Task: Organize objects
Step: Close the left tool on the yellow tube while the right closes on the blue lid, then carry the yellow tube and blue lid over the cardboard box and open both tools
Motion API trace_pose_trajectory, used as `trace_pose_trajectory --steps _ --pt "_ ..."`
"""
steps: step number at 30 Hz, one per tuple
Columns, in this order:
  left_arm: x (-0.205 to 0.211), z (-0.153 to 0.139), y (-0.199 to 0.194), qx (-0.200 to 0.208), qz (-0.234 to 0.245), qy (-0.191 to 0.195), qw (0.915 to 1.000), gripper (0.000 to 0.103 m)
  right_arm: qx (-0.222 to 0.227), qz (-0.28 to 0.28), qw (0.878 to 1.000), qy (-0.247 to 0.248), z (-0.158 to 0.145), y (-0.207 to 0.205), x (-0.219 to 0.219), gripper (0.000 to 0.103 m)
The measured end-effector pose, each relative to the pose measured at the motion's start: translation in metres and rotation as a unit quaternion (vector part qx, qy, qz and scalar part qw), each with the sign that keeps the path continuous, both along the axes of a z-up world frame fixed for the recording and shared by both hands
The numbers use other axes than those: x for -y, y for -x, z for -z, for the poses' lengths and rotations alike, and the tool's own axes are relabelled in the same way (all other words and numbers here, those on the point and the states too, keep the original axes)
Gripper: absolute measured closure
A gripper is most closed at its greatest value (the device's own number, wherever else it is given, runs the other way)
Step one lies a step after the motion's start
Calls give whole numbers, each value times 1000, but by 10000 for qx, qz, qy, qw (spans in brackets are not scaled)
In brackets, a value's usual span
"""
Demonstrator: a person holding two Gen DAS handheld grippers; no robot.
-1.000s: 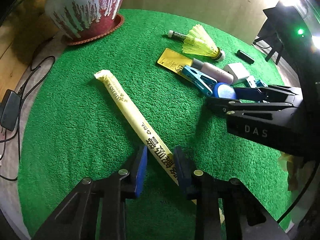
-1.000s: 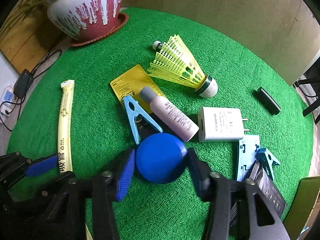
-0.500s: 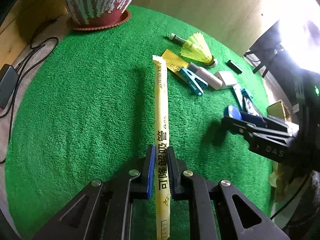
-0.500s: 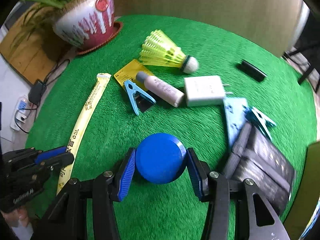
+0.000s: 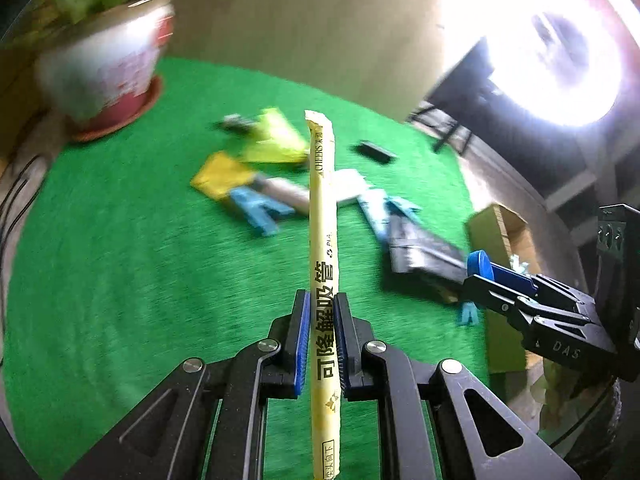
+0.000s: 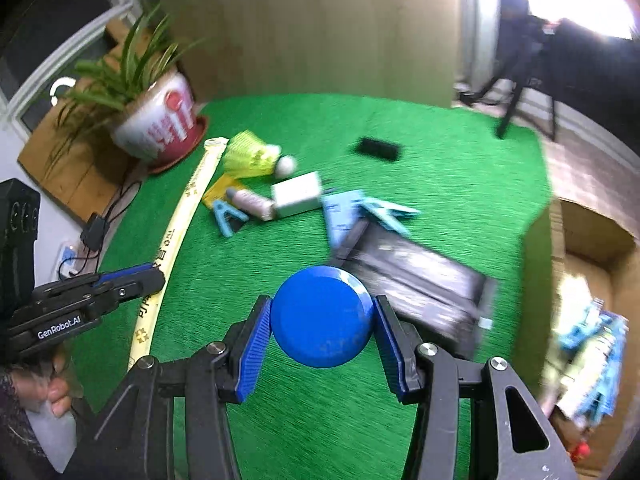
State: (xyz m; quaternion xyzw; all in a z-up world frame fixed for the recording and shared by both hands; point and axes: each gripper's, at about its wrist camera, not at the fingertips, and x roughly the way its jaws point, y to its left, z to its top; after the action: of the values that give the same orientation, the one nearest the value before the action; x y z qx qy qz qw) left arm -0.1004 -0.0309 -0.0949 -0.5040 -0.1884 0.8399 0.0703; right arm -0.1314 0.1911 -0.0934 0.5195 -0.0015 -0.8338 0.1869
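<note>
My left gripper is shut on a long yellow straw packet and holds it lifted above the green mat, pointing away from me; the packet also shows in the right wrist view. My right gripper is shut on a round blue cap, held above the mat; the cap also shows at the right of the left wrist view. On the mat lie a yellow shuttlecock, a small bottle, a white charger, blue clips and a black pack.
A potted plant stands at the mat's far left. A small black bar lies at the back. An open cardboard box with several items sits off the mat's right edge. Cables and an adapter lie left.
Both grippers have lifted and moved right with their objects. The left closed on the straw packet a second ago and now holds it raised. The view is blurred by motion.
</note>
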Motion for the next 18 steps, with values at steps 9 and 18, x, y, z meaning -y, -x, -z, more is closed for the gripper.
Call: trace_pose_trajectory --steps 9,18 --pt "-122 -25 47 -271 958 -122 9950 91 -148 913 9957 41 -15 -18 -102 57" --pt "-234 -32 72 -311 1757 -248 9836 91 -93 1637 9865 -55 -12 -37 -187 57"
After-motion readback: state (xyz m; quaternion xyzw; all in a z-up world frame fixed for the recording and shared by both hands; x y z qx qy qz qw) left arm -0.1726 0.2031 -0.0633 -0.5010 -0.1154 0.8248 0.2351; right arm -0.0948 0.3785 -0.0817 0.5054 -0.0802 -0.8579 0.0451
